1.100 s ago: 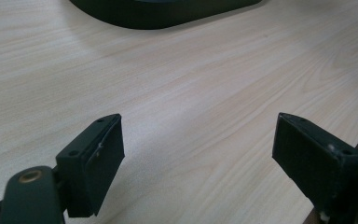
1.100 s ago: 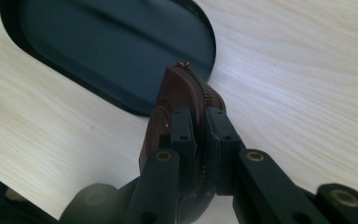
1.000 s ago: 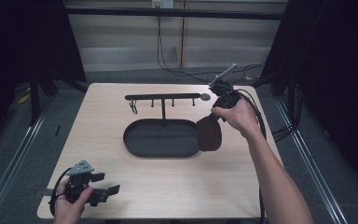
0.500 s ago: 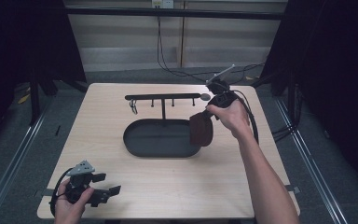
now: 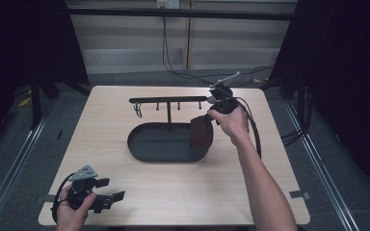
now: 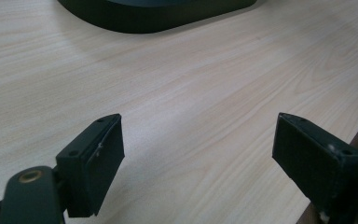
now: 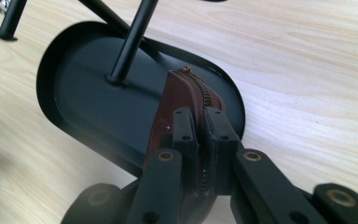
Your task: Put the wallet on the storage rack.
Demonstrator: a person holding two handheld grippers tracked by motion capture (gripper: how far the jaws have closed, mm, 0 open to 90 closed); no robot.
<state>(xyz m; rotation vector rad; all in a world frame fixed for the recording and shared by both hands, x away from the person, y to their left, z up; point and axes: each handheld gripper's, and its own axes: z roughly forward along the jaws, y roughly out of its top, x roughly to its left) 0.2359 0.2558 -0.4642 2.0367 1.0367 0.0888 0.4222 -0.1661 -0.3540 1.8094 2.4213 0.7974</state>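
My right tongs [image 7: 200, 135] are pinching a brown zippered pouch [image 5: 201, 133] by its zipper edge, held upright over the right end of the black oval tray [image 5: 147, 153], under the hook rack [image 5: 168, 100]. My left tongs [image 5: 107, 198] rest spread and empty at the near left corner of the table [image 5: 183, 192]. Step in hand: lowering the pouch into the tray. Next move, as I judge it: descend until the pouch seats on the tray floor, clear of the rim, then release.
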